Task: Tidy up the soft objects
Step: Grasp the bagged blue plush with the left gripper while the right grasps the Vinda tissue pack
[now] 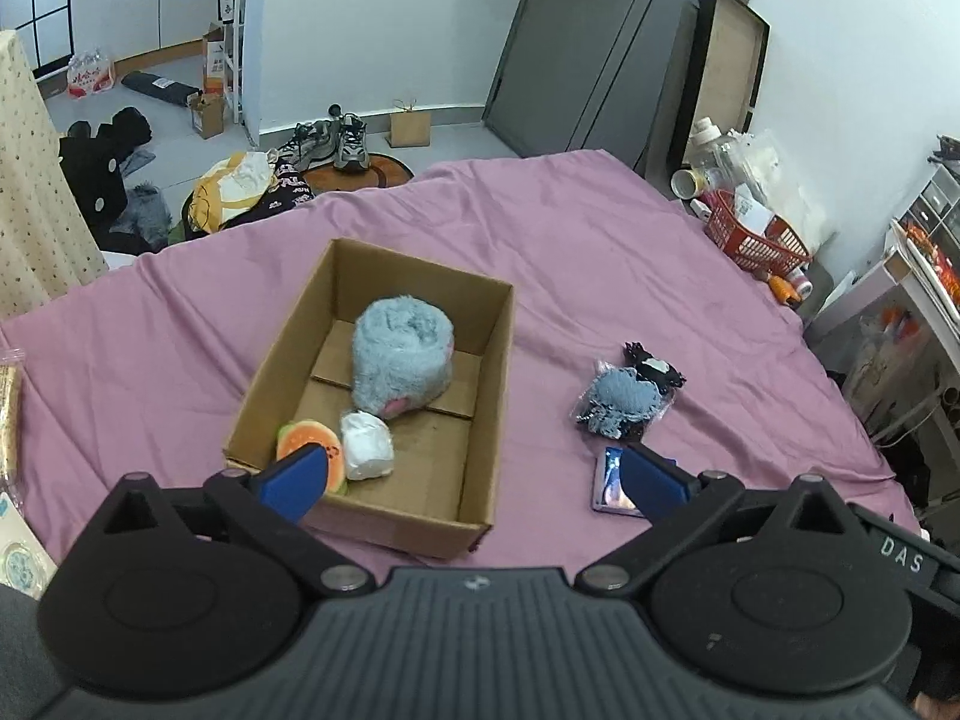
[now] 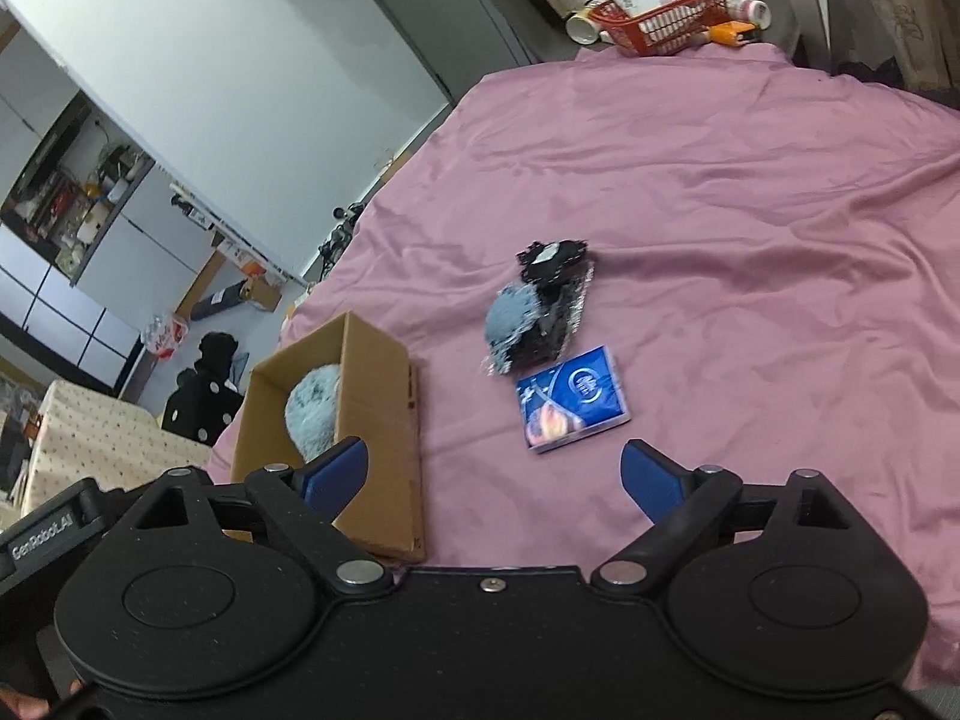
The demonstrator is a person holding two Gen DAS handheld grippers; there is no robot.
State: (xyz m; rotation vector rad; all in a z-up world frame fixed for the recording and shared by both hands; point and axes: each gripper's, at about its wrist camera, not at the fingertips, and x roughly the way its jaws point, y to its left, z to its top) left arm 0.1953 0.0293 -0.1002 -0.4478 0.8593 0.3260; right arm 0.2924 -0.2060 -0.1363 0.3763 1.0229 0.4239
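An open cardboard box (image 1: 498, 360) (image 2: 384, 396) sits on the pink sheet (image 1: 600, 228) (image 2: 750, 210). Inside lie a rolled grey-blue fluffy plush (image 1: 402, 354) (image 2: 312, 414), a white soft bundle (image 1: 367, 445) and an orange fruit-slice plush (image 1: 309, 441). To the box's right lie a clear bag holding a blue fluffy item with black lace (image 1: 627, 399) (image 2: 534, 312) and a flat blue packet (image 1: 609, 483) (image 2: 573, 399). My left gripper (image 1: 474, 471) hangs open above the box's near edge. My right gripper (image 2: 495, 471) is open and empty, just short of the blue packet.
A red basket (image 1: 759, 237) (image 2: 666, 15) with bottles and tubes stands at the bed's far right corner. Shoes (image 1: 351, 141), clothes and small boxes clutter the floor beyond the bed. A dotted cream cloth (image 1: 30, 180) (image 2: 102, 438) covers furniture at the left.
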